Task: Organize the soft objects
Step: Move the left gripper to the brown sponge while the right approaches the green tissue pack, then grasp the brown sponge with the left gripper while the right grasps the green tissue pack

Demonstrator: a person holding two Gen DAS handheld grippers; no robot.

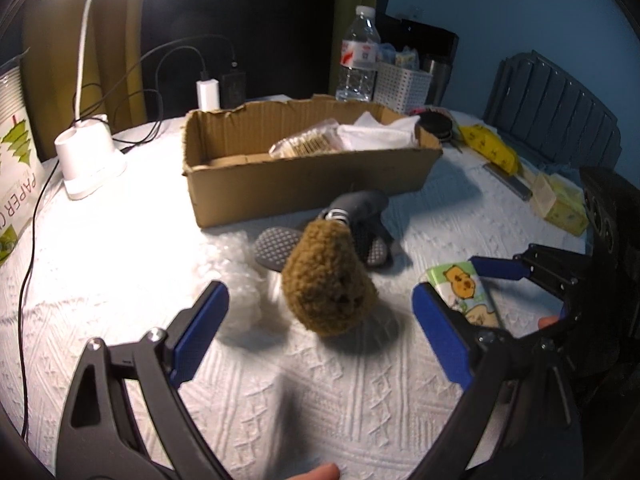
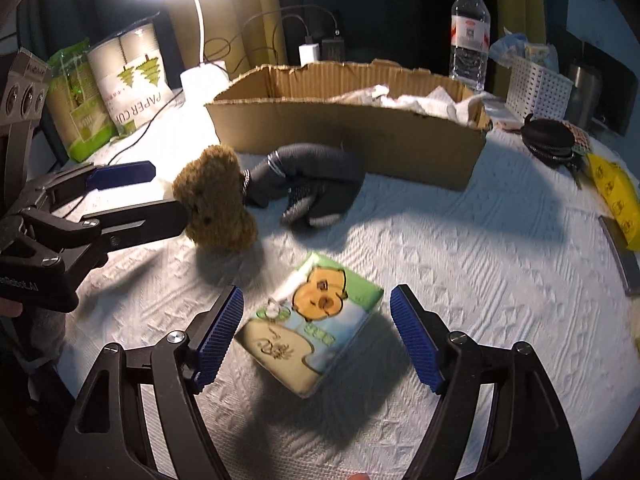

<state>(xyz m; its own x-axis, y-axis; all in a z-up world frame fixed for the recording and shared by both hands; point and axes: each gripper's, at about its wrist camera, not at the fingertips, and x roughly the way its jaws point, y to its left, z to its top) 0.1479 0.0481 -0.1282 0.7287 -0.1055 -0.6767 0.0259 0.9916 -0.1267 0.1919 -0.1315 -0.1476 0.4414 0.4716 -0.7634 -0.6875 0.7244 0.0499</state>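
step: reaching in for two pickups at once, nothing grabbed so far; the cardboard box [image 1: 304,176] at the back looks like where the soft stuff goes

left gripper [image 1: 320,332]: jaws spread wide, tilted down at the brown plush toy [image 1: 326,280], which lies on the white quilt [image 1: 320,392] between my pads, untouched

grey socks [image 1: 360,220]: just behind the plush, in front of the box

right gripper [image 2: 316,332]: also wide, angled down with the tissue pack [image 2: 316,320] sitting flat between the blue pads, not touching

next: I'd say drop a bit lower, centre each thing, then squeeze gently since both will squish
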